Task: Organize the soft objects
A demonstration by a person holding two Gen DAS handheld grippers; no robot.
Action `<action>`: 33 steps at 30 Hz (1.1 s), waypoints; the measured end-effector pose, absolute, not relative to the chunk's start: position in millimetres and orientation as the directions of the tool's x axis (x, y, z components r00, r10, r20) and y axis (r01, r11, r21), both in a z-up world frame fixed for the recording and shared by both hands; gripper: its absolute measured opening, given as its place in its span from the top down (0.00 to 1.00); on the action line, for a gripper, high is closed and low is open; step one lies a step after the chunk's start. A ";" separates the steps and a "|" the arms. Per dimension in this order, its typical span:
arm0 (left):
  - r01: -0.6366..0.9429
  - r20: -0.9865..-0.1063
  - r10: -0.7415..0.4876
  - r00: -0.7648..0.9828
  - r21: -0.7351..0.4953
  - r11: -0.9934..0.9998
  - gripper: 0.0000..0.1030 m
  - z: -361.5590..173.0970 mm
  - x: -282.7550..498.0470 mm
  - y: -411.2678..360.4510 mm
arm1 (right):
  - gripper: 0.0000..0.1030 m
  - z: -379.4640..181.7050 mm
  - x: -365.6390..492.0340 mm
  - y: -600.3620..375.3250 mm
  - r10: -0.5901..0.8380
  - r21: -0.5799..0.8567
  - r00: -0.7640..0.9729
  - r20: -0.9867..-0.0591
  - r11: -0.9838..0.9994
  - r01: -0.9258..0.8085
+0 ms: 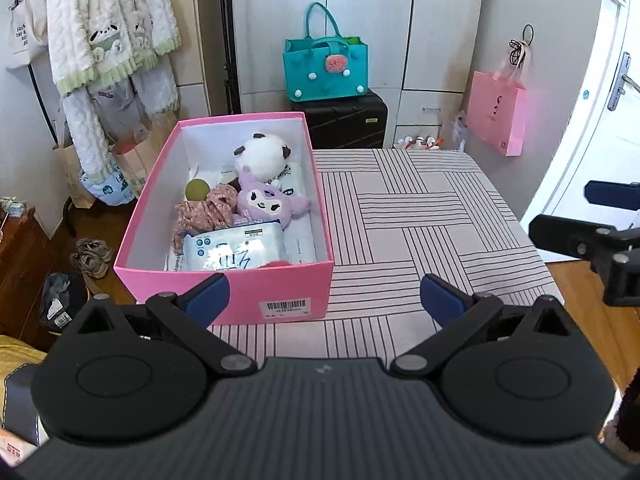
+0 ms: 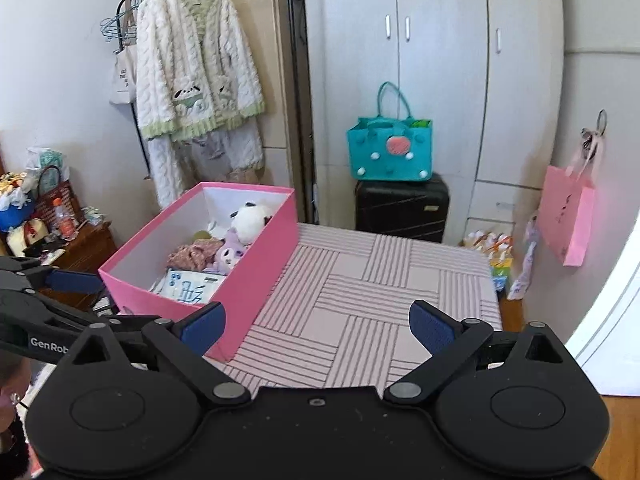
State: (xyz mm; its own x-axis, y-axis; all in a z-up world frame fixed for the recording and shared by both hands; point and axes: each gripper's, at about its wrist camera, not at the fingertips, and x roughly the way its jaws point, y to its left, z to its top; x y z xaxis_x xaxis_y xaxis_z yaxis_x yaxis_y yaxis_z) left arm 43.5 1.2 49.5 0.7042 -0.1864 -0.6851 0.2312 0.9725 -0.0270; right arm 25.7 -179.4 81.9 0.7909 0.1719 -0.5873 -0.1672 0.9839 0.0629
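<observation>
Right of the pink box [image 1: 224, 280] the striped tabletop [image 1: 420, 216] lies bare; the box's walls bar its left side.

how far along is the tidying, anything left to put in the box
Looks nearly done. The panda toy, purple plush, floral cloth and wipes pack sit in the pink box. Left gripper and right gripper are open, holding nothing. No loose items show on the striped tabletop.

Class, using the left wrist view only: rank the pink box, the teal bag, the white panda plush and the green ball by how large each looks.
1. pink box
2. teal bag, though it stands farther back, so its true size is unsure
3. white panda plush
4. green ball
</observation>
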 end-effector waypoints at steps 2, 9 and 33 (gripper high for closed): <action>0.220 -0.680 -0.179 0.711 -0.026 0.975 0.00 48.1 42.5 -0.5 | 0.03 82.5 22.4 -178.5 0.147 0.041 0.803 -0.577 0.988 -0.152; 0.204 -0.674 -0.171 0.719 -0.030 0.978 0.00 41.7 36.4 -0.2 | 0.03 80.0 17.1 -182.0 0.119 0.025 0.812 -0.572 0.991 -0.128; 0.136 -0.569 -0.092 0.817 0.036 0.990 0.00 29.5 18.2 -17.6 | 0.03 60.6 -11.7 -186.6 0.030 0.002 0.876 -0.482 0.999 -0.033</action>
